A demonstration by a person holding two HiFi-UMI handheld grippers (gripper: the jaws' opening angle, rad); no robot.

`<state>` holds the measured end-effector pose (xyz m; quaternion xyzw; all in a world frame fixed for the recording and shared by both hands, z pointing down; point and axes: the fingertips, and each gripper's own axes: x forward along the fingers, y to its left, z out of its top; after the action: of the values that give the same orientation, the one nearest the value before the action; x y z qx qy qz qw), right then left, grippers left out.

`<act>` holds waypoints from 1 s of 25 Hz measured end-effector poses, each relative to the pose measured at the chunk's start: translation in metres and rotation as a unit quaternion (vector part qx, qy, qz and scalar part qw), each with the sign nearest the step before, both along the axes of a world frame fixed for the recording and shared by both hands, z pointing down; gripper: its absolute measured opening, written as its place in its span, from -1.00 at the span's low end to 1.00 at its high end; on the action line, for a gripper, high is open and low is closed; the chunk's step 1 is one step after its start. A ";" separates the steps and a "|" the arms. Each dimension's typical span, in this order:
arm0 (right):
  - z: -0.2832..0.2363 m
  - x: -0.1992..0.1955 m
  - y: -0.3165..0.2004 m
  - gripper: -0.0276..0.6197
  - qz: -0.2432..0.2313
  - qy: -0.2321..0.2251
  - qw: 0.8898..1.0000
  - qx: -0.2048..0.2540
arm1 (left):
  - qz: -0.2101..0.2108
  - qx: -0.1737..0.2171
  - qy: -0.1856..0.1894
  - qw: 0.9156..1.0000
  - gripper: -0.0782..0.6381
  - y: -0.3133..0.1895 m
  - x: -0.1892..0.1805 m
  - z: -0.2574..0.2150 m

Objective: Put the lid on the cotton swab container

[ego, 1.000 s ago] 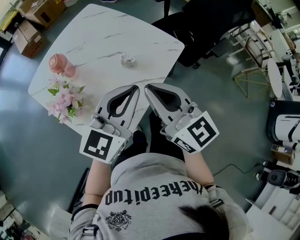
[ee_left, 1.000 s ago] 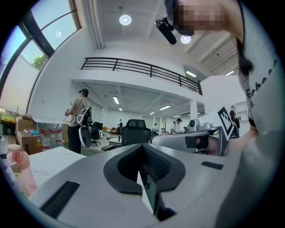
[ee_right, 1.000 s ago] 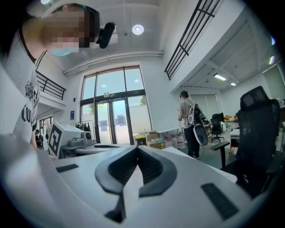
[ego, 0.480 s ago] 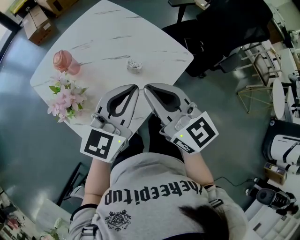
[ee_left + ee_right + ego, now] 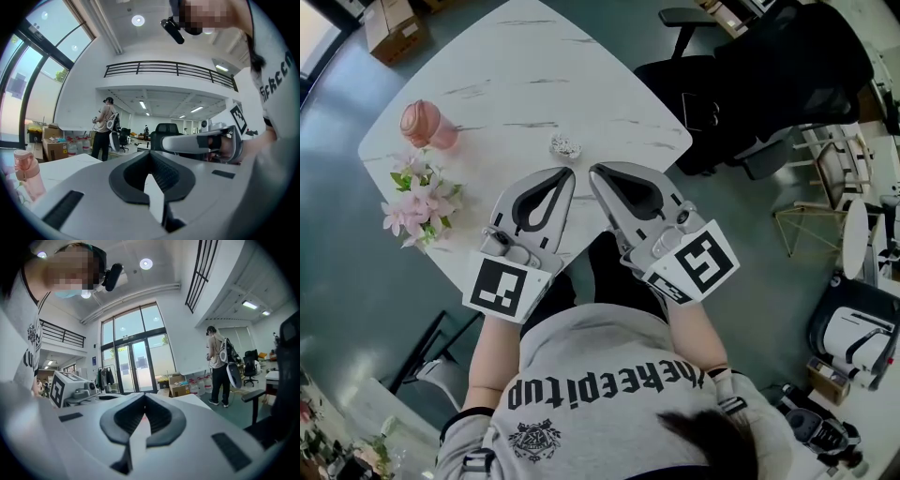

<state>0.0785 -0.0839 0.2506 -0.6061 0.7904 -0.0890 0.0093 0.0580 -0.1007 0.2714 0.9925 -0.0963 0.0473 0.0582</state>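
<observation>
Holding my left gripper [image 5: 569,172] and right gripper [image 5: 594,172] side by side, jaws pressed together (both empty), near the container [image 5: 565,145] on the table [image 5: 516,66].

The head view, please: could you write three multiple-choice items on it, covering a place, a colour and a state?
1. Where is the container?
A) on the table, just beyond the gripper tips
B) on the floor
C) among the flowers

2. What colour is the bottle?
A) blue
B) pink
C) green

3. The left gripper and right gripper are:
A) wide open
B) shut on a lid
C) shut and empty

Key: 1 A, it sits on the white top ahead of both tips; 2 B, its body is pink; 3 C, each gripper view shows its jaws together with nothing between them.
</observation>
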 end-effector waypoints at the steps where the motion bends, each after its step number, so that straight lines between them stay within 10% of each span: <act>1: 0.001 0.005 -0.002 -0.88 -0.004 -0.001 1.000 -0.001 | -0.006 0.002 -0.003 1.000 -0.74 -0.002 0.004 0.002; 25: 0.021 0.049 -0.055 -0.88 -0.166 -0.004 0.986 -0.025 | -0.185 0.040 -0.043 0.981 -0.73 -0.036 0.032 0.044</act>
<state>0.1275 -0.1386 0.2717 -0.4665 0.8772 -0.1120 -0.0176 0.0899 -0.1372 0.3151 0.9560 -0.2829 0.0742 0.0225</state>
